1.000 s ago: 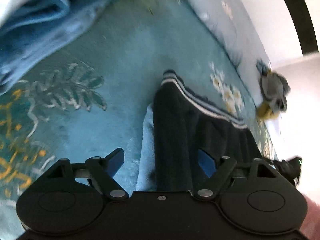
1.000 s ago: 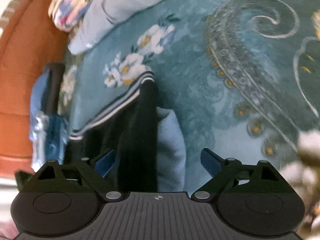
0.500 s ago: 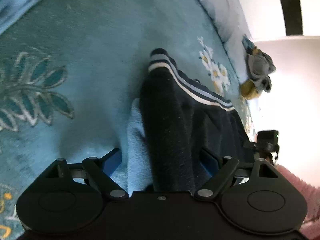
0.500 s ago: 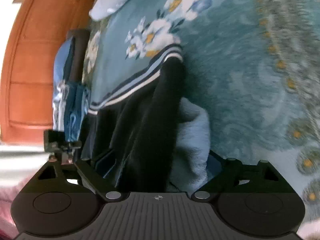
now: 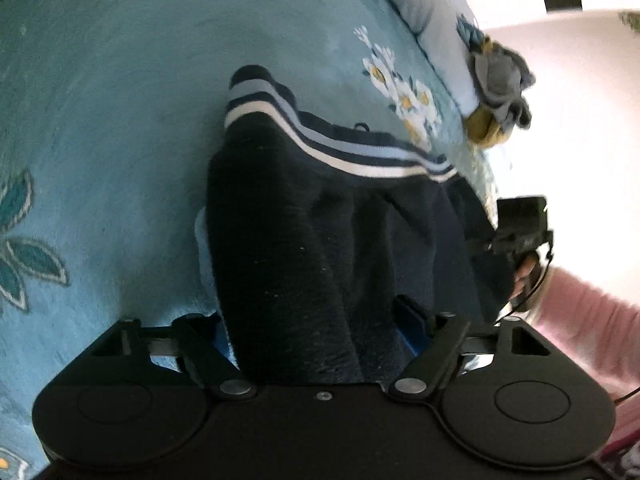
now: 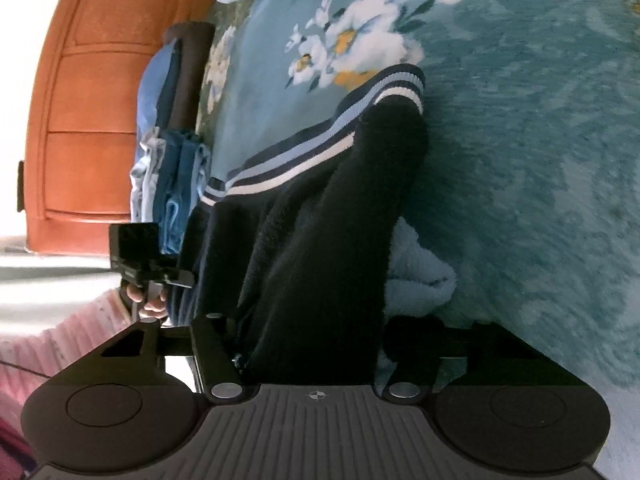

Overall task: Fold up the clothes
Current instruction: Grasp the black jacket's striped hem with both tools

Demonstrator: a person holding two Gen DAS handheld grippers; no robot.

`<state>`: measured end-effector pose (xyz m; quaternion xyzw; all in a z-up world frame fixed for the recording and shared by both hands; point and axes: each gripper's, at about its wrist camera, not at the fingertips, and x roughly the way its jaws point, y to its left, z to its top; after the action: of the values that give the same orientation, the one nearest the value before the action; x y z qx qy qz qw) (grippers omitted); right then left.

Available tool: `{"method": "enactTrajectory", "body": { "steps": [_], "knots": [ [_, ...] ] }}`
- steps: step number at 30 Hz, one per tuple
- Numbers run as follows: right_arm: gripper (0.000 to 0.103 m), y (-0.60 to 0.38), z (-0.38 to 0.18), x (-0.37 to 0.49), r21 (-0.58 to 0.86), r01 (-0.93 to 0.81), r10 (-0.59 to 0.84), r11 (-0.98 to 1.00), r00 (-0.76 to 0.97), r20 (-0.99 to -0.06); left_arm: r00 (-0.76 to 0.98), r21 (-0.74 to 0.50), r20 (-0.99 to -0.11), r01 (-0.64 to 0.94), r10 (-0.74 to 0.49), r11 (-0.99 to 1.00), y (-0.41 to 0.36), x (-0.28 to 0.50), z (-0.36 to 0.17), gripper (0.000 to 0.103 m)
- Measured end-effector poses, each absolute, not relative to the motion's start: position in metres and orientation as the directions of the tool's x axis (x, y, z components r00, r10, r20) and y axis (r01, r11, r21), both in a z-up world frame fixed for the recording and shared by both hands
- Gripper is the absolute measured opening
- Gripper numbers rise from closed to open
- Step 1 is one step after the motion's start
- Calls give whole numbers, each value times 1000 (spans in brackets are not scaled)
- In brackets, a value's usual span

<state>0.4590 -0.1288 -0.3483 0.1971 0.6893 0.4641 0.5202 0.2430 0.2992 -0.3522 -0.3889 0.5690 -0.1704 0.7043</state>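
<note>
The fingers (image 5: 408, 312) of the left gripper (image 5: 316, 320) are seen closing with a thick fold of the dark navy garment (image 5: 304, 248) between them; only the blue inner face of one finger shows beside the cloth, so whether the pads already press on it cannot be told. The fingers (image 6: 416, 332) of the right gripper (image 6: 308, 336) are likewise closing around another fold of the same garment (image 6: 320, 240), which fills the gap between them, and firm contact cannot be confirmed there either.

The garment is laid on a bed covered by a teal floral bedspread (image 5: 120, 120). Its ribbed hem (image 5: 320, 148), striped in light blue and white, is turned away from both cameras. A pale blue fleece lining (image 6: 420, 276) is exposed at the garment's edge, resting on the bedspread.

In the left wrist view, the person's right hand (image 5: 524, 276) in a pink sleeve (image 5: 588, 312) is seen at the right edge, near a grey and yellow soft toy (image 5: 496, 92) lying by a pale pillow (image 5: 432, 8). In the right wrist view, folded blue clothes (image 6: 172, 176) are stacked beyond the garment, before an orange wooden panel (image 6: 92, 100).
</note>
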Motion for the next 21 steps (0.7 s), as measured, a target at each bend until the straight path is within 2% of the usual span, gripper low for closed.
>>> {"method": "enactTrajectory", "body": {
  "steps": [4, 7, 14, 21],
  "knots": [
    [51, -123, -347, 459, 835, -237, 738, 498, -389, -551, 297, -718, -693, -194, -657, 669, 297, 242, -349, 62],
    [49, -121, -345, 457, 824, -248, 731, 509, -381, -566, 309, -704, -705, -192, -639, 684, 296, 238, -346, 57],
    [44, -110, -336, 451, 783, -284, 700, 554, -350, -622, 343, -669, -732, -201, -588, 716, 288, 233, -340, 53],
    [37, -89, -315, 443, 714, -366, 639, 597, -322, -699, 373, -642, -745, -173, -553, 747, 277, 230, -324, 38]
  ]
}}
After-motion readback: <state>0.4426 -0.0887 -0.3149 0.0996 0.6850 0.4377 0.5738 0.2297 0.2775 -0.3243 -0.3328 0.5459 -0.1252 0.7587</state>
